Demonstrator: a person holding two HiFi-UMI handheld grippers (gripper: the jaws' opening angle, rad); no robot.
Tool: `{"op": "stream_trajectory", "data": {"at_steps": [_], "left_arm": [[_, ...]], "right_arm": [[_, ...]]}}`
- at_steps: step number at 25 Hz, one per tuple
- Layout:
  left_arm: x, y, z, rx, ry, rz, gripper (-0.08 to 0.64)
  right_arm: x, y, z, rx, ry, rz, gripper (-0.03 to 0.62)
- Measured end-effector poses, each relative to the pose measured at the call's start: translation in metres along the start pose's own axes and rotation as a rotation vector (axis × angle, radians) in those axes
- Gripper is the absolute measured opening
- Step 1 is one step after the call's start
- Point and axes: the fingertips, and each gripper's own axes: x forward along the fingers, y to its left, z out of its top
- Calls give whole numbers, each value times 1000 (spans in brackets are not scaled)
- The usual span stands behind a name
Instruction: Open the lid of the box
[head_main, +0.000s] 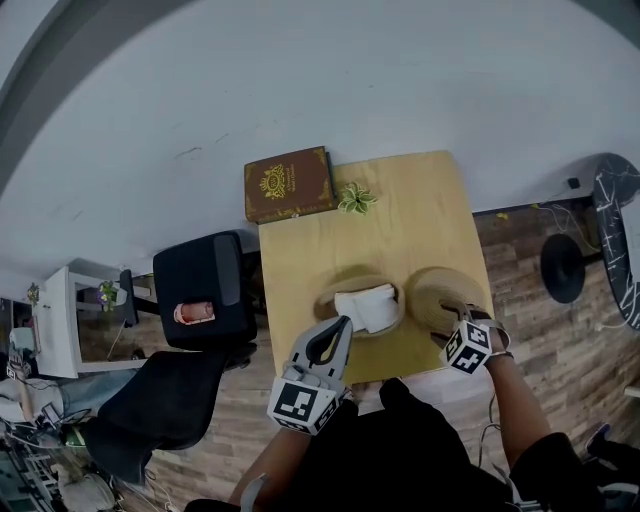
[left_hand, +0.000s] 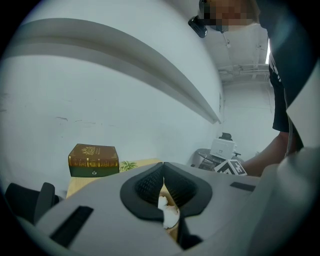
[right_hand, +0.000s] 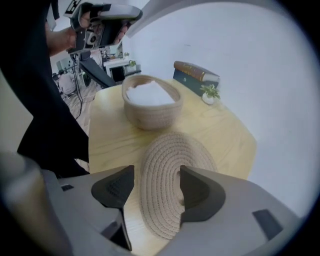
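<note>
Book and plant sit beyond basket.

Left pinched shut, right hanging open

The left gripper sits close to level with its jaws pressed together at the tips, and its marker cube faces up ahead of the left forearm. The right gripper tips steeply downward, jaws standing apart and the pads pressing on nothing, with the right forearm stretched forward behind it.
</note>
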Motion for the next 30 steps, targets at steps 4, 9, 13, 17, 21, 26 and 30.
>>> {"op": "stream_trajectory", "data": {"at_steps": [4,9,13,17,21,26,30], "left_arm": [[-11,5,6,5,-16,13,20],[-28,13,11,-3,-31,35,20],[-40,20,17,4,-48,55,20],[-52,29,21,13,-66,78,20],[-62,34,26,32,-86,85,20],[-76,37,34,9,-115,111,20],[-86,39,33,6,-119,121,20]], "right_arm": [[-34,-8,51,47,-151,-86,284],[-81,-11,119,78,-351,-195,243],[-116,-12,163,77,-486,-283,196],[-146,-8,194,81,-590,-340,151],[-168,-5,215,121,-688,-360,98],[-185,-11,227,209,-783,-406,20],[-204,-9,236,211,-812,-445,20]]}}
